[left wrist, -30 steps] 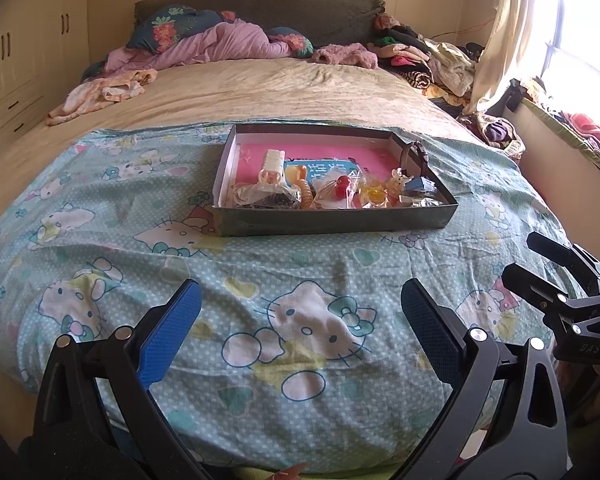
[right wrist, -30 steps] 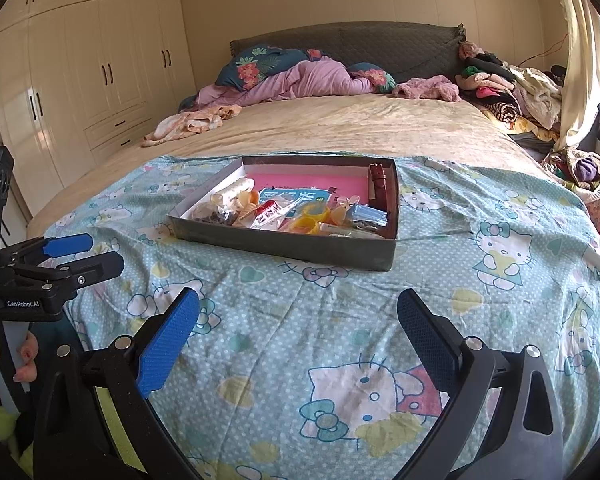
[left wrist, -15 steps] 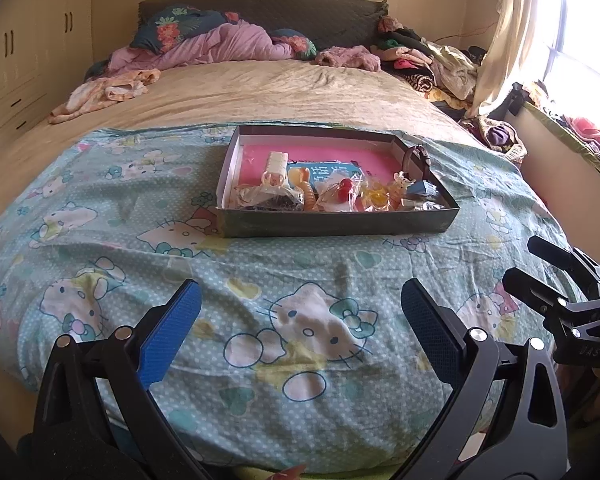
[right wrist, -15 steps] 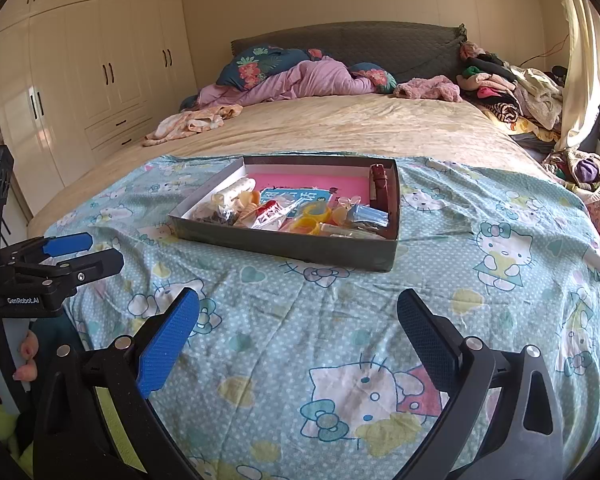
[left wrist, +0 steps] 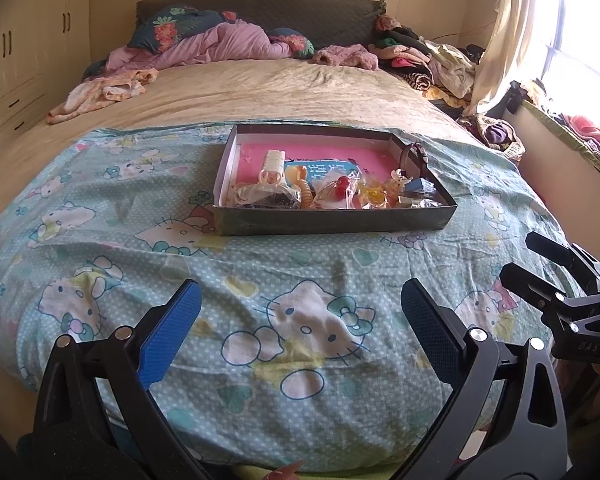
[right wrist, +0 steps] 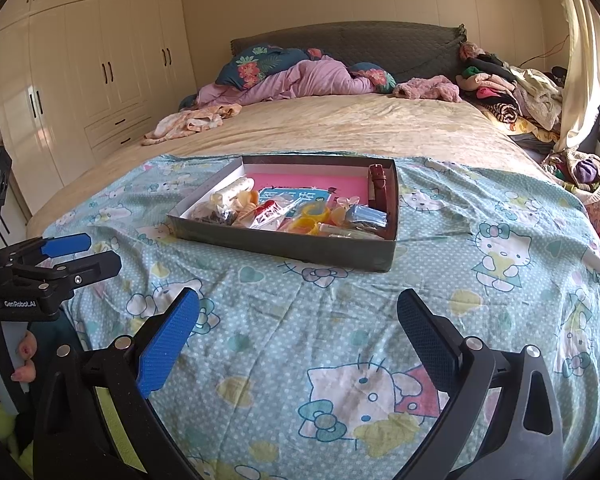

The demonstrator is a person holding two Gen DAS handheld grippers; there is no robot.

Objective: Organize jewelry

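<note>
A shallow dark box (left wrist: pixel 332 222) with a pink lining lies on the Hello Kitty sheet (left wrist: pixel 308 320) mid-bed; it also shows in the right wrist view (right wrist: pixel 284 246). It holds several small jewelry pieces in clear bags (left wrist: pixel 336 194), yellow rings (right wrist: pixel 312 218), a white clip (left wrist: pixel 272 164) and a brown watch strap (right wrist: pixel 378 186). My left gripper (left wrist: pixel 300 320) is open and empty above the sheet, short of the box. My right gripper (right wrist: pixel 298 324) is open and empty too, nearer the bed's right side.
The beige bedspread (left wrist: pixel 268 92) lies beyond the box, with pink bedding (left wrist: pixel 220 46) and a clothes pile (left wrist: pixel 432 60) at the headboard. White wardrobes (right wrist: pixel 80 80) stand at the left. A window and curtain (left wrist: pixel 512 32) are at the right.
The left wrist view has shifted slightly, so the box sits a little lower and further right. The right gripper has hardly moved. Both grippers stay open.
</note>
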